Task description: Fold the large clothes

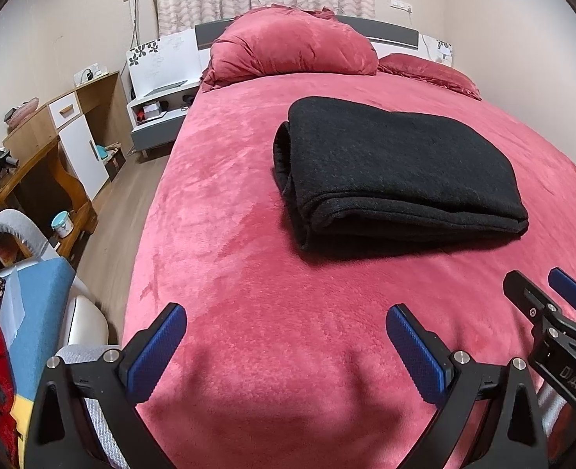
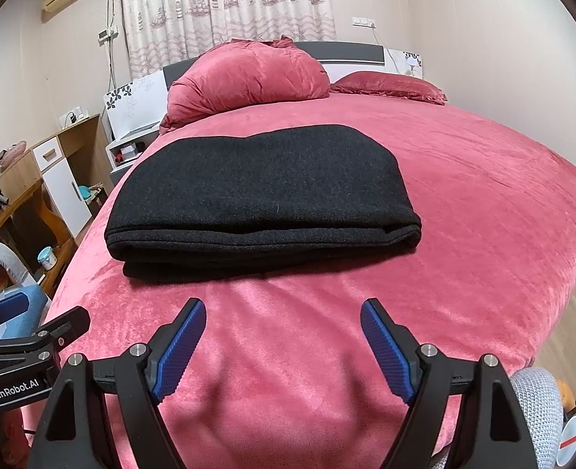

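Note:
A black garment (image 1: 393,168) lies folded into a thick rectangle on the pink bed (image 1: 248,273); in the right wrist view the black garment (image 2: 264,199) sits straight ahead on the bed (image 2: 483,215). My left gripper (image 1: 286,320) hovers over the bed's near end, open, with nothing between its blue pads. It stands short of the garment and to its left. My right gripper (image 2: 283,312) is open too, empty, just short of the garment's near edge. The right gripper's fingers (image 1: 569,293) show at the lower right of the left wrist view, and the left gripper's fingers (image 2: 10,306) show at the lower left of the right wrist view.
A bunched pink duvet (image 1: 291,47) and a pillow (image 1: 428,72) lie at the headboard. Left of the bed are a white nightstand (image 1: 159,113), wooden cabinets (image 1: 73,136) and a cluttered desk (image 1: 6,179). A chair with clothes (image 1: 26,301) stands at the near left.

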A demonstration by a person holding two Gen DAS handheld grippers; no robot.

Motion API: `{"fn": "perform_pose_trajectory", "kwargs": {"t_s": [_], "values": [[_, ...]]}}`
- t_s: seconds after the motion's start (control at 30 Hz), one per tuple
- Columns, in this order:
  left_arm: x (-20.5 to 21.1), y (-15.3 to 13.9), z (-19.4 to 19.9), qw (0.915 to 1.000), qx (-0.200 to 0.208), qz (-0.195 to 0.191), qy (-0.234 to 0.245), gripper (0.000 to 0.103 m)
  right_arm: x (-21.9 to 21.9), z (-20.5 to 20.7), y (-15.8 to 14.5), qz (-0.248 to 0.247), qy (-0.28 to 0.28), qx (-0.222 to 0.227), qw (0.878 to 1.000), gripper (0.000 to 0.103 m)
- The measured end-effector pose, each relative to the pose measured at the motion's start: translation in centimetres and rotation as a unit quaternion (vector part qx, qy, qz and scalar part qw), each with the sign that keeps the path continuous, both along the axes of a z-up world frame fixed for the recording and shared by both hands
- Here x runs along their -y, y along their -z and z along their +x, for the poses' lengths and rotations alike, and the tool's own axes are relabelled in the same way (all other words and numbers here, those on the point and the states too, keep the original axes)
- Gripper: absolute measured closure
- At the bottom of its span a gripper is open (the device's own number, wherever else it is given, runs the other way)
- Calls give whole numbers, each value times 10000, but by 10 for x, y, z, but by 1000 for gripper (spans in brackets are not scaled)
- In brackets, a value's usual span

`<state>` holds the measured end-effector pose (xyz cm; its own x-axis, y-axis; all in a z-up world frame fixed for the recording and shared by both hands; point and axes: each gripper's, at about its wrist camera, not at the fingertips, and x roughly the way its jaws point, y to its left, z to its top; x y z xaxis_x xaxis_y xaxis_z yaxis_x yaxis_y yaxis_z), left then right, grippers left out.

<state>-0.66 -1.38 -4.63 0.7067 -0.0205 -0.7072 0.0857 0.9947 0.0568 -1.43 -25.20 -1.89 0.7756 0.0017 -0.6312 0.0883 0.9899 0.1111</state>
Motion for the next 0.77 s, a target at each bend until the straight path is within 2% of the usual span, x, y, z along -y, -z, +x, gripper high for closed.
{"fn": "perform_pose_trajectory", "kwargs": {"t_s": [0.5, 0.77], "values": [[2, -3, -5, 9998, 125, 69, -100, 0, 0, 0, 1, -7, -20, 2, 10000, 20], [-4, -2, -7, 9994, 200, -150, -226, 0, 3, 3, 4, 30, 4, -50, 10000, 20]]}}
